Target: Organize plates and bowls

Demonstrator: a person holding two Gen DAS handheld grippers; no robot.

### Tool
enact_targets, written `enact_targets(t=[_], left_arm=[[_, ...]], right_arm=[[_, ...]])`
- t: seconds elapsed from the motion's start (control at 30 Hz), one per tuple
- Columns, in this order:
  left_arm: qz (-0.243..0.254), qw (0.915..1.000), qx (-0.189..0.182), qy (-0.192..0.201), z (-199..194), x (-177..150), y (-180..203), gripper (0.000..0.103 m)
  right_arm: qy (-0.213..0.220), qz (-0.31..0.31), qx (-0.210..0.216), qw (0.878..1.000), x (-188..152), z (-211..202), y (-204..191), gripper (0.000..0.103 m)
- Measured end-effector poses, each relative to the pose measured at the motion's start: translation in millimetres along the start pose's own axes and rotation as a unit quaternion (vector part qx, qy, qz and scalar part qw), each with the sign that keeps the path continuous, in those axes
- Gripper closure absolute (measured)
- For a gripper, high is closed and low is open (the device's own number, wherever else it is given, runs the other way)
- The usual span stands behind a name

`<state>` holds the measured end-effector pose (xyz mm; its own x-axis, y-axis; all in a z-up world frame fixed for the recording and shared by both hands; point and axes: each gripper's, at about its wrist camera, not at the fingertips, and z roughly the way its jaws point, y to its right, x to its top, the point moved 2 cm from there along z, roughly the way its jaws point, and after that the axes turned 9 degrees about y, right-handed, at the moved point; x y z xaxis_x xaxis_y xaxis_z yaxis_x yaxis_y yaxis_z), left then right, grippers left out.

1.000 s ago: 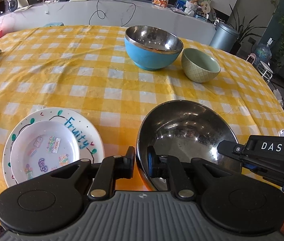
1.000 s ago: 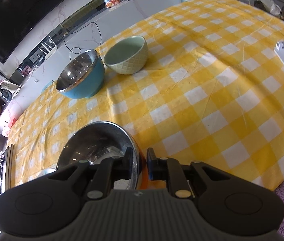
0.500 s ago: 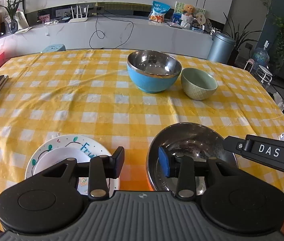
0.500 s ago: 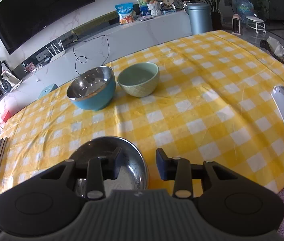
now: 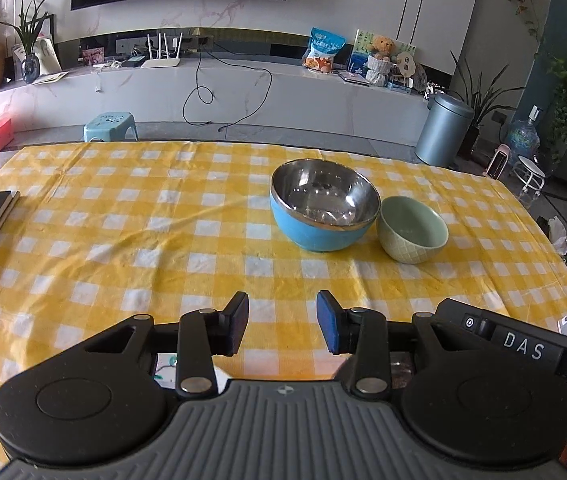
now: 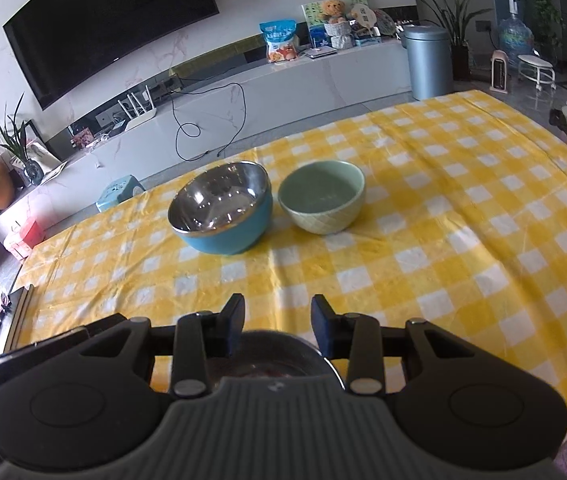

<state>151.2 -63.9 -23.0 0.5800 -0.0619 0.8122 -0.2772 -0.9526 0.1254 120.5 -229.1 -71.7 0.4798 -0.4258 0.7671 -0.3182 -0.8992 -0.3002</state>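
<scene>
While both grippers hover above the near edge of the yellow-and-white checked tablecloth (image 5: 131,216), nothing held. Left gripper (image 5: 282,322): fingers spread apart, only cloth showing between the pads. Right gripper (image 6: 277,322): fingers likewise parted, empty, with the rim of a shiny steel bowl (image 6: 279,354) just below and behind the fingertips, mostly hidden by the gripper body. Farther back, right of centre on the table: a blue bowl (image 5: 323,206) with a mirror-bright steel lining and thin gold-toned rim, upright. Just beside it, on its right, touching or nearly so: a smaller pale green bowl (image 5: 413,234), quilted diamond pattern outside, smooth and empty inside. Under the left gripper, a sliver of white plate (image 5: 165,370) with green markings.
</scene>
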Motion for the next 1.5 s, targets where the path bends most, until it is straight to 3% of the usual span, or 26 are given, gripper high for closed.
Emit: enact_targets(t=[0.43,0.67,0.93,1.17,1.5], left_arm=[[0.025,0.9995,-0.005,-0.016,60,37,1,0.059],[0.003,0.9999,0.003,-0.014,97,49,-9,0.059],[-0.017,0.9995,-0.006,-0.027,139,59,-12,0.060],[-0.008,0.9986,0.005,-0.053,163,51,-12,0.087],[0.035,0.9986,0.011,-0.038,160,50,-15,0.099]], right_arm=[[-0.013,-0.006,0.011,1.000,40,64,-5,0.065],[-0.014,0.020,0.009,1.000,61,99,1,0.064],[-0.018,0.000,0.008,1.000,71,137,-8,0.068],[-0.027,-0.005,0.008,1.000,69,158,-10,0.075],[-0.037,-0.015,0.014,0.999,62,174,-21,0.076]])
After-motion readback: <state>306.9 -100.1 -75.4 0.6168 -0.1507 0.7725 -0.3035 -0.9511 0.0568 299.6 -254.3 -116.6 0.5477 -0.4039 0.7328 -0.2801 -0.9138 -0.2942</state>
